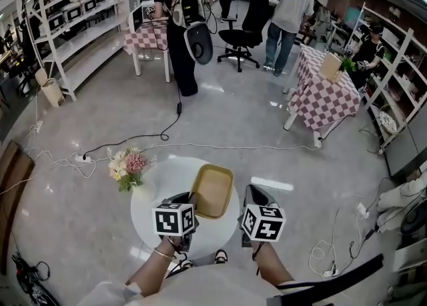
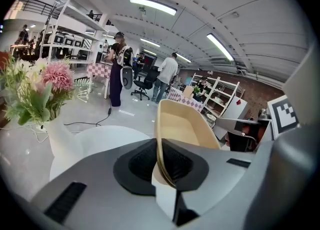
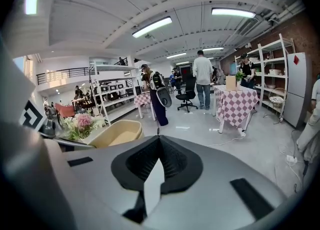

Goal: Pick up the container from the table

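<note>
Beige container (image 2: 182,124) is pinched by its near rim in the left gripper (image 2: 161,163) over the round white table (image 1: 160,185), seemingly lifted clear, while the right gripper (image 3: 158,149) sits clenched on nothing beside it.

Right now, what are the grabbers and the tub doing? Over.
Left gripper shut on container rim. Right gripper shut, empty. Flowers stand apart, left of container.
</note>
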A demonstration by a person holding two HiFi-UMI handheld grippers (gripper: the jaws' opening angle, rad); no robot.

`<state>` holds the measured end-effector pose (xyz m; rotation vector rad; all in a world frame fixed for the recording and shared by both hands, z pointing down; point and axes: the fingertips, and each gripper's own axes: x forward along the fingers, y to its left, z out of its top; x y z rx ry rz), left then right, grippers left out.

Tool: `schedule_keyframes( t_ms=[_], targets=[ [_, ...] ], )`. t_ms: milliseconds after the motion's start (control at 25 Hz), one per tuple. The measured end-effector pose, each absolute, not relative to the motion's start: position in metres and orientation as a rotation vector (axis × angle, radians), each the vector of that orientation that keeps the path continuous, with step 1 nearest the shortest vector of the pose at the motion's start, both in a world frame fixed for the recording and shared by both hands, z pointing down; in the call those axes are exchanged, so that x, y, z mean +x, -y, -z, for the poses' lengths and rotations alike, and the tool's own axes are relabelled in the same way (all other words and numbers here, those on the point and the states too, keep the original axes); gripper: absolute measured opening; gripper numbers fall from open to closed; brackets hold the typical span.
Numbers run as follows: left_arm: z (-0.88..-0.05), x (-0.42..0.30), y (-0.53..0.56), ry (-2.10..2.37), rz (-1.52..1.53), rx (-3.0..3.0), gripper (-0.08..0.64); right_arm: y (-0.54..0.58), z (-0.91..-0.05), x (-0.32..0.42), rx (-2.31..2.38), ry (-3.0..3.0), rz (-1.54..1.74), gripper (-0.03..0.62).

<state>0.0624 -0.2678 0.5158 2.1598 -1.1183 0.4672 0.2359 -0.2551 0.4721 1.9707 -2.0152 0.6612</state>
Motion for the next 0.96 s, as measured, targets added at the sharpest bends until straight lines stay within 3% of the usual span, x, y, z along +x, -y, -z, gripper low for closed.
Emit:
schedule_keyframes(
  t_ms=[960],
  targets=[
    [-0.525,0.079,0.260,1.153,-0.489,2.109,0.035,0.258,-0.471,0.258,1.938,2.034,-0.659,0.025]
  ],
)
